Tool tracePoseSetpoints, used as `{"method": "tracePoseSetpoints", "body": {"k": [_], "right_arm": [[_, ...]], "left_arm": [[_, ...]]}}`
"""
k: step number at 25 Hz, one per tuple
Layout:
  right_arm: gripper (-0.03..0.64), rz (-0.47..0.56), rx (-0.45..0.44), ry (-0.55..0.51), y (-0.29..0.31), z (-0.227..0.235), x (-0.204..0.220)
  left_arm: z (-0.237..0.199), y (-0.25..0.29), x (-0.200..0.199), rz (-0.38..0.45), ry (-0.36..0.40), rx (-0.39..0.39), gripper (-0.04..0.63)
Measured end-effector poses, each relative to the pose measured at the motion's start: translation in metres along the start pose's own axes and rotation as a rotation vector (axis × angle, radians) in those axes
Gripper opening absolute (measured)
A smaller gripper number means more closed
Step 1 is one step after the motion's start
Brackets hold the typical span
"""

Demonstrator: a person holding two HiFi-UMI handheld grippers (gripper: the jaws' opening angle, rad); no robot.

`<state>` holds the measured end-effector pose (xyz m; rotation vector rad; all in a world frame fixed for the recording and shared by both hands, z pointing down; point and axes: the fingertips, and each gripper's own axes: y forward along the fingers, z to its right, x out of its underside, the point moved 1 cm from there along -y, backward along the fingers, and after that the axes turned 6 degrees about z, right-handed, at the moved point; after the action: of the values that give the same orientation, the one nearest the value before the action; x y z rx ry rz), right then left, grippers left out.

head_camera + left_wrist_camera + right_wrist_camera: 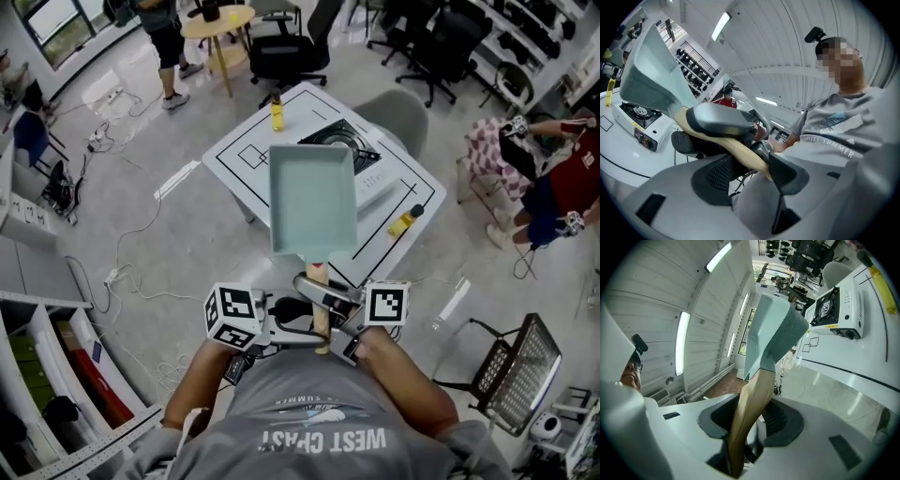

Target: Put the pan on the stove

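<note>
A pale teal rectangular pan [312,197] with a wooden handle [320,309] hangs in the air in front of the white table [244,155]. The white portable stove [352,150] sits on the table beyond the pan. My left gripper [302,336] and right gripper [334,323] meet at the handle from either side. In the right gripper view the handle [750,413] runs between the jaws of my right gripper [750,427], which is shut on it. In the left gripper view the handle's end [736,147] lies between the pads of my left gripper [754,171].
A yellow bottle [277,112] stands at the table's far edge and another [405,222] lies near its right edge. A grey chair [398,112] is behind the table. People stand at the back left [167,37] and the right [548,178]. Cables cross the floor at the left.
</note>
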<state>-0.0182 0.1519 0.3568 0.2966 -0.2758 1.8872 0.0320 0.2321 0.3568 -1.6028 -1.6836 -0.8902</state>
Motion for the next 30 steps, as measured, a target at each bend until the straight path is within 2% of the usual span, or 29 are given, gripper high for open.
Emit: {"method": "tracePoseSetpoints", "body": {"k": [10, 16, 22, 26, 30], "right_arm": [[0.158, -0.069, -0.019, 0.021, 0.022, 0.033, -0.058], [0.158, -0.08, 0.002, 0.039, 0.019, 0.054, -0.093], [0.158, -0.066, 0.021, 0.041, 0.016, 0.078, -0.126], [0.158, -0.027, 0.025, 0.074, 0.025, 0.095, -0.137], [0.156, -0.001, 0.082, 0.078, 0.036, 0.119, -0.154]], "left_arm": [[-0.066, 0.006, -0.034, 0.049, -0.027, -0.054, 0.221], [-0.1, 0.018, -0.052, 0.059, -0.044, -0.061, 0.221], [-0.135, 0.031, -0.064, 0.064, -0.052, -0.036, 0.221], [-0.154, 0.026, -0.064, 0.042, -0.089, -0.001, 0.221], [-0.182, 0.019, -0.068, 0.016, -0.1, 0.036, 0.221]]}}
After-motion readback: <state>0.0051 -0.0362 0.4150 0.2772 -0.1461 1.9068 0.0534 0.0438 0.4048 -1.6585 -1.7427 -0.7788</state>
